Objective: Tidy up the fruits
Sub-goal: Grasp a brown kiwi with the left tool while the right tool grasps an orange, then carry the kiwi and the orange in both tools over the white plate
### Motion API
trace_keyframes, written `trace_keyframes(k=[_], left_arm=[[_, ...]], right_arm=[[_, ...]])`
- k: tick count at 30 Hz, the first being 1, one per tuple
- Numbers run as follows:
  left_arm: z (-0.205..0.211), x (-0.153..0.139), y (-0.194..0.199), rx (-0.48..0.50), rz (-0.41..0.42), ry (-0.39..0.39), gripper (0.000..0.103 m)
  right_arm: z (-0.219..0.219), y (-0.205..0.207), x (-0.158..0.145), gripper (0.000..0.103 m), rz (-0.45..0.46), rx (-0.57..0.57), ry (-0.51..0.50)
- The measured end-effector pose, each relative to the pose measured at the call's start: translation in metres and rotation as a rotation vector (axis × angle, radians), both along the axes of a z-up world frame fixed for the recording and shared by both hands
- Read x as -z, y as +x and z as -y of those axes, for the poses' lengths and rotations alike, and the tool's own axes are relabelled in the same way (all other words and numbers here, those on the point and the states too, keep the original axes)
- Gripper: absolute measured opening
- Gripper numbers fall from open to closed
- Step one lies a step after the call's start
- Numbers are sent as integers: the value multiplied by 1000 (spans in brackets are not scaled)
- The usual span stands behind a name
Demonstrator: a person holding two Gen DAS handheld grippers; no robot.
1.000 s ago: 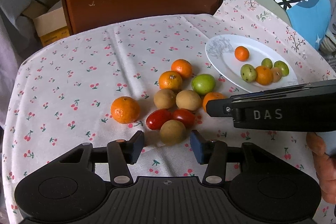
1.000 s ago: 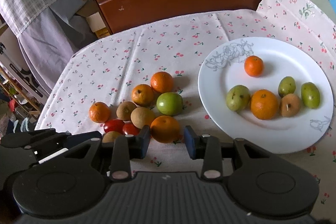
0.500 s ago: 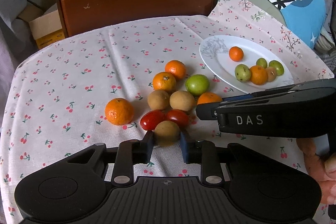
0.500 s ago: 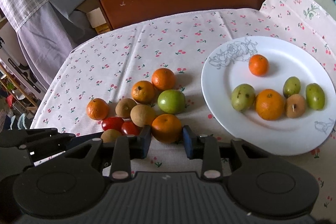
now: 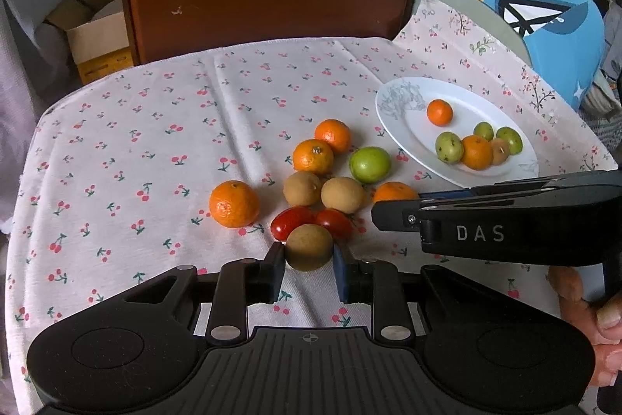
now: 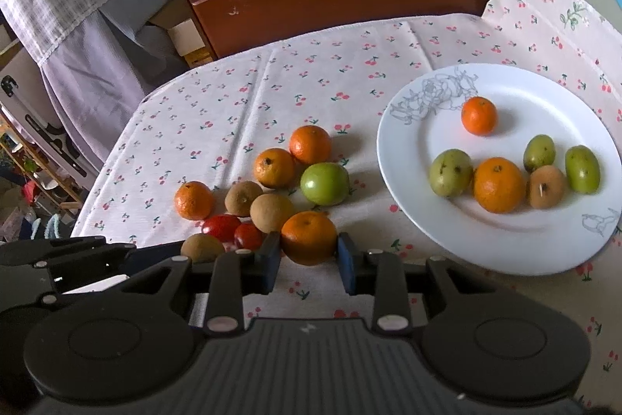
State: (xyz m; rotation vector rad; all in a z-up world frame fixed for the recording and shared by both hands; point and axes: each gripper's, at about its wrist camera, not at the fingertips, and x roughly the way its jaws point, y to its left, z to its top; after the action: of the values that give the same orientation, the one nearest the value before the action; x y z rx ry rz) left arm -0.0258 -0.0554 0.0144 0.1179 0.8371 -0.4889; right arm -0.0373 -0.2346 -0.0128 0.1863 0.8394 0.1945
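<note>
the left gripper (image 5: pixel 308 271) has its jaws pressed on either side of a brown fruit (image 5: pixel 309 247) at the near edge of the fruit pile on the table (image 5: pixel 116 150). the right gripper (image 6: pixel 309 261) grasps an orange (image 6: pixel 308 237) the same way (both fruits seem to rest on the cherry-print cloth, though contact is hard to judge). two red tomatoes (image 5: pixel 291 221) lie just behind the brown fruit. the white plate (image 6: pixel 412 150) to the right holds oranges and green fruits.
</note>
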Motion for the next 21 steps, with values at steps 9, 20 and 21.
trace_keyframes(k=[9, 20, 21], left_arm=[[-6, -8, -4, -20, 0, -15, 24], [-1, -25, -4, -34, 32, -38, 24], [0, -27, -4, -35, 35, -41, 24]], right_arm=[[1, -6, -3, 31, 8, -11, 6], [10, -11, -19, 31, 53, 12, 37], [12, -11, -22, 31, 63, 17, 40]])
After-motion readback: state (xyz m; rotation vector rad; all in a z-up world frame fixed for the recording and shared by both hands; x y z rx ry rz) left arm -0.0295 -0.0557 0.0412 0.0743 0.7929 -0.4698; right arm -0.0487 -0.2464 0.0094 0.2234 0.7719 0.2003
